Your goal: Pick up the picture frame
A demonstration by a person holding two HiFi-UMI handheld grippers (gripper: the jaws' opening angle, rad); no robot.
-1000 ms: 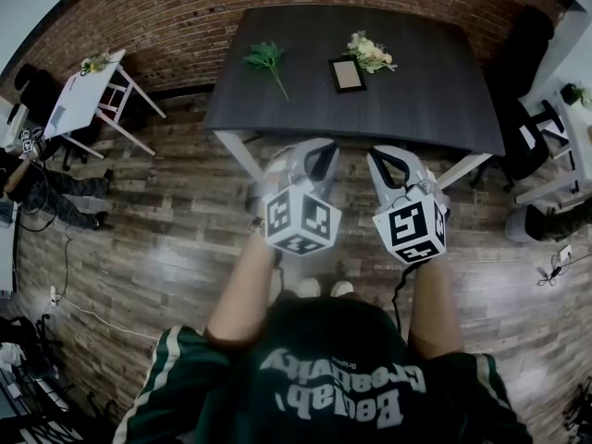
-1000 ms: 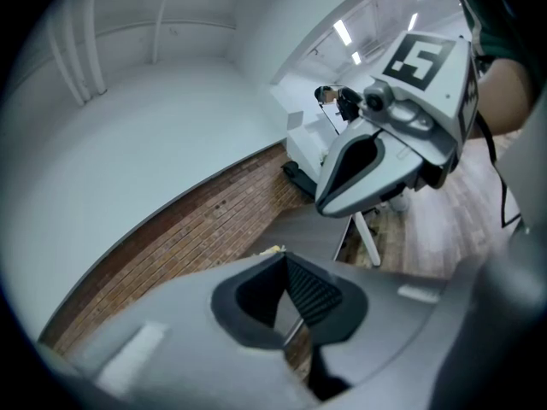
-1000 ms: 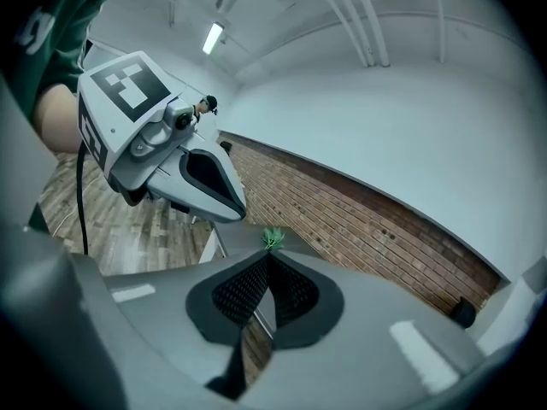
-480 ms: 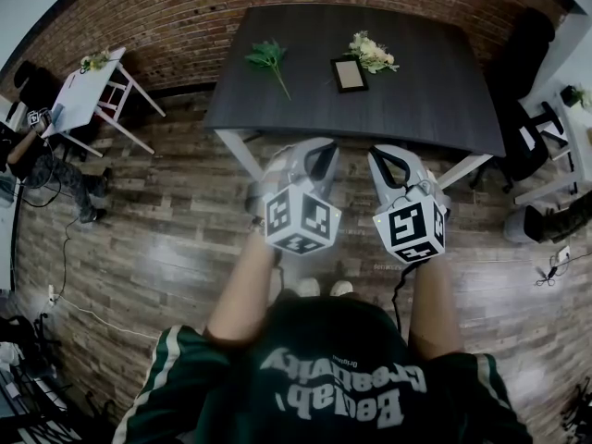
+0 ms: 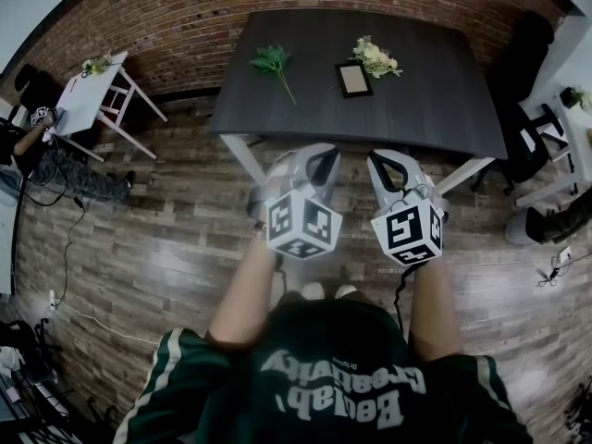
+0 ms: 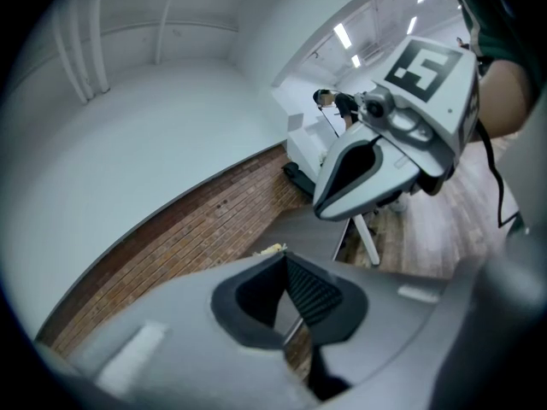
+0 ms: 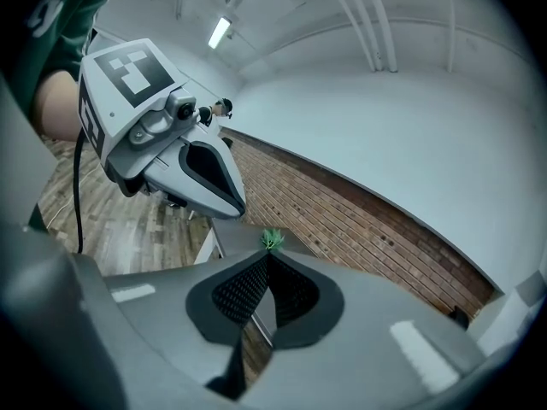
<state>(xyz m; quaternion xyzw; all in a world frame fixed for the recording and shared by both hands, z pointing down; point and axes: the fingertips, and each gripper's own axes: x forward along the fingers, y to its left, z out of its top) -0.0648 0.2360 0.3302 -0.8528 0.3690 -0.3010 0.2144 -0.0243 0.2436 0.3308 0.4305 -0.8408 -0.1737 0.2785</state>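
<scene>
Only the far-left person (image 5: 65, 169) has shifted; picture frame (image 5: 352, 79) stays put.

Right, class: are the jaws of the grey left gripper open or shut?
Shut. On the grey left gripper, its own view shows the black ribbed pads meeting at their tips, with nothing between them.

Left claw (image 6: 285, 256) jaws together; right claw (image 6: 332, 193) alongside; brick wall (image 6: 188, 237) beyond.
</scene>
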